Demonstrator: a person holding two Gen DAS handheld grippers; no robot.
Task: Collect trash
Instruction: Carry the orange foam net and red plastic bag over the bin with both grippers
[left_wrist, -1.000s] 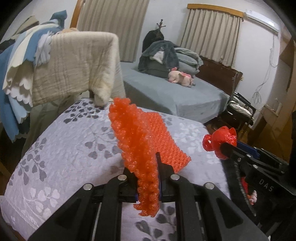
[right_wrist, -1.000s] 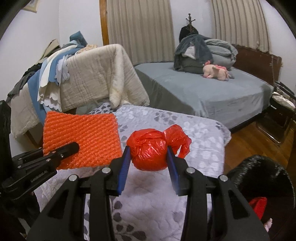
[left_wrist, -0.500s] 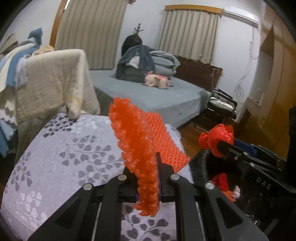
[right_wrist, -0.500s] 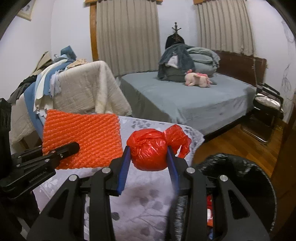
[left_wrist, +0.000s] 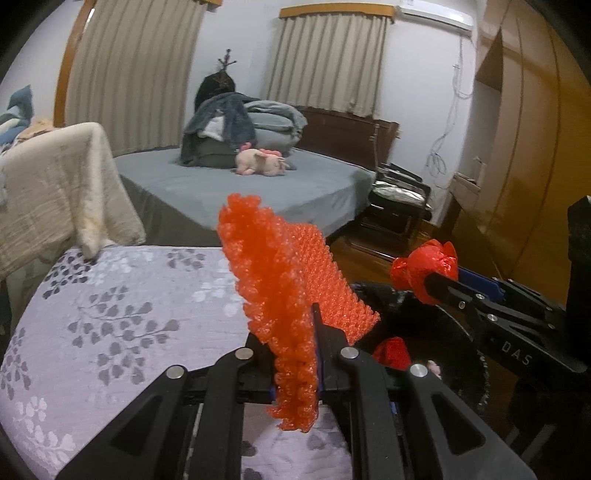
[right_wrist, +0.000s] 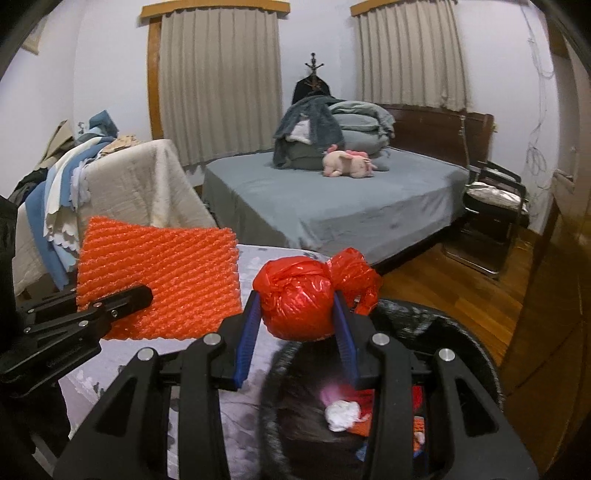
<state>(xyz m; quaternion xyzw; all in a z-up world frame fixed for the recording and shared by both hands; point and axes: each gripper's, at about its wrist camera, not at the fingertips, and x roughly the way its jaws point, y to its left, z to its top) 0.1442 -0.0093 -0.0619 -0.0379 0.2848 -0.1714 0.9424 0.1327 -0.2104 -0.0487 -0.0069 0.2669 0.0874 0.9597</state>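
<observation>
Above the right-hand edge of the flowered bedspread (left_wrist: 110, 314) we hold both tools side by side. Our left tool (left_wrist: 295, 354) is clamped tight on a sheet of orange bubble wrap (left_wrist: 280, 291); the sheet stands up between the jaws, its top rising well above them and a ragged end hanging just below. From the right wrist view the same sheet (right_wrist: 162, 280) shows flat and broad, with the left tool (right_wrist: 122, 299) pinching its lower left part. Our right tool (right_wrist: 297, 325) is closed on a knotted red plastic bag (right_wrist: 295, 295), the blue pads pressing its two sides, and a small twisted tail of the bag sticks out to the right. That bag (left_wrist: 424, 269) hangs over the near rim of a black bin (right_wrist: 461, 343) standing just beside the bedspread's edge. Inside the bin we see a crumpled white tissue (right_wrist: 341, 413) and some red scraps (left_wrist: 391, 352). Beyond the bedspread a grey bed (right_wrist: 332, 206) carries a pink soft toy (right_wrist: 347, 164) and a pile of folded bedding (right_wrist: 332, 125).
</observation>
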